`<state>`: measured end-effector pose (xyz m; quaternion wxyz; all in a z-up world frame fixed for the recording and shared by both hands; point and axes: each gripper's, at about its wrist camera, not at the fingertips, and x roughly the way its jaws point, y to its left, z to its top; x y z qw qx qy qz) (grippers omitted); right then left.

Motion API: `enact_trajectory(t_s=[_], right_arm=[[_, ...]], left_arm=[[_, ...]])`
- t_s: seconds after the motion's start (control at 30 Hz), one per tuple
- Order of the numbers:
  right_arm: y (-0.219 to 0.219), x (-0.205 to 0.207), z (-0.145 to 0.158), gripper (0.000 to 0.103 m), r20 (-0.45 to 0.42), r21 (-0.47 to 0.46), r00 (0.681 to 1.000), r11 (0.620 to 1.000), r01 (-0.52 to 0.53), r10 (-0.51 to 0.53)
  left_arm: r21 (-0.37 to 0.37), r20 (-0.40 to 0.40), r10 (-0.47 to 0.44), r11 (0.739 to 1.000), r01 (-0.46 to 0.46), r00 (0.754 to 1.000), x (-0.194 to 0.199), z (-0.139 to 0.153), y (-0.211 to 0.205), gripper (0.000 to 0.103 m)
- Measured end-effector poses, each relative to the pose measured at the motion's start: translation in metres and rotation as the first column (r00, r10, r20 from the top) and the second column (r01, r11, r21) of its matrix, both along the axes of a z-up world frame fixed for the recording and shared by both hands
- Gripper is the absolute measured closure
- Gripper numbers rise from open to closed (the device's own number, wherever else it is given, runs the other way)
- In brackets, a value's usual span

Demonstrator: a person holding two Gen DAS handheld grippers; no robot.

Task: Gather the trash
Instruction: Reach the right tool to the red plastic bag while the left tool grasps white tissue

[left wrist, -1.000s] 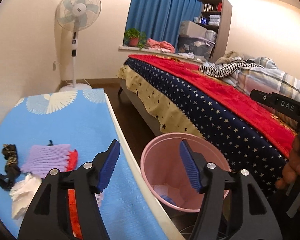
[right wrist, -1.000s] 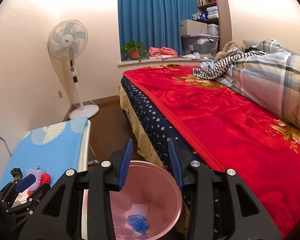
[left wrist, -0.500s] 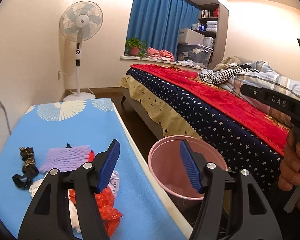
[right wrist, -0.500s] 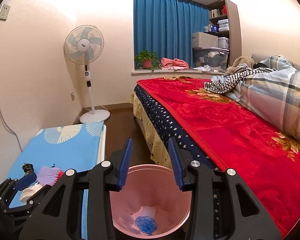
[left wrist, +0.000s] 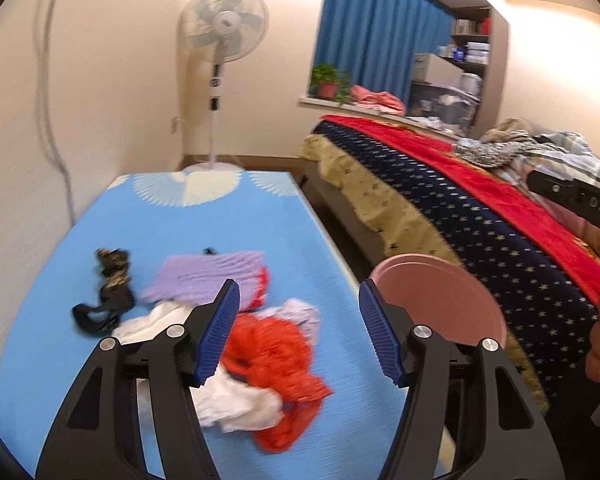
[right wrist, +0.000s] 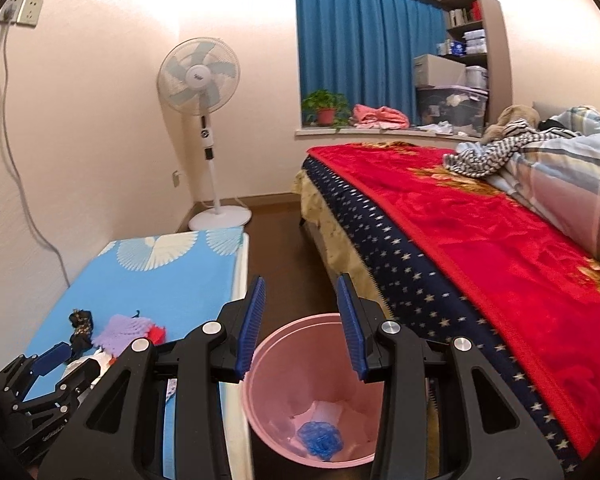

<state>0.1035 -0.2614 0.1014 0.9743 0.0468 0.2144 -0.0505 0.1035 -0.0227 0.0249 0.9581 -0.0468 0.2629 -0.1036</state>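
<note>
The left gripper (left wrist: pixel 298 330) hangs over the blue cloth-covered table (left wrist: pixel 228 224) with its blue-ribbed jaws spread wide and nothing between them, and the crumpled red plastic bag (left wrist: pixel 280 364) sits low and centre in the left wrist view, just under the gap. The next pick looks to be that bag, and to do it well the person should come straight down so the two pads straddle the thick bunched middle rather than a loose flap — thin film slips, and the white crumpled tissue (left wrist: pixel 236 400) touching it at the lower left could come along half-caught and drop short of the bin. The right gripper (right wrist: pixel 300 322) is likewise parted and empty, held above the round pink plastic waste bin (right wrist: pixel 268 364) at the bottom centre of its view, on the floor between the table and the bed with the red blanket (right wrist: pixel 480 240). Counting what is left on the table: one red bag, one purple foam net sleeve (left wrist: pixel 204 276), what look like two white tissue wads, one pale crumpled scrap (left wrist: pixel 300 312) and one black-and-gold tangle (left wrist: pixel 108 284) at the left — motion blur makes the white pieces hard to separate. In the bin lie one blue net ball (right wrist: pixel 320 438) and some white paper.
</note>
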Motion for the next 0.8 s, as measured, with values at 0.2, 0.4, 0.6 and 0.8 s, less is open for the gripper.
enact_trajectory(t_s=[0.2, 0.4, 0.6, 0.8], right_arm=[[0.021, 0.011, -0.014, 0.064, -0.024, 0.028, 0.998, 0.998, -0.061, 0.062], [0.051, 0.02, -0.031, 0.064, -0.054, 0.066, 0.989, 0.988, -0.138, 0.141], [0.077, 0.027, -0.05, 0.064, -0.093, 0.089, 0.975, 0.977, -0.193, 0.201], [0.105, 0.038, -0.078, 0.064, -0.165, 0.141, 0.943, 0.953, -0.267, 0.289]], left_arm=[[0.004, -0.005, 0.149, 0.989, -0.149, 0.989, -0.003, -0.008, 0.032, 0.043], [-0.007, -0.057, 0.236, 0.971, -0.237, 0.97, -0.008, -0.024, 0.051, 0.043], [0.008, -0.064, 0.286, 0.958, -0.286, 0.956, -0.005, -0.033, 0.061, 0.043], [0.007, -0.097, 0.322, 0.946, -0.323, 0.942, 0.001, -0.044, 0.069, 0.043]])
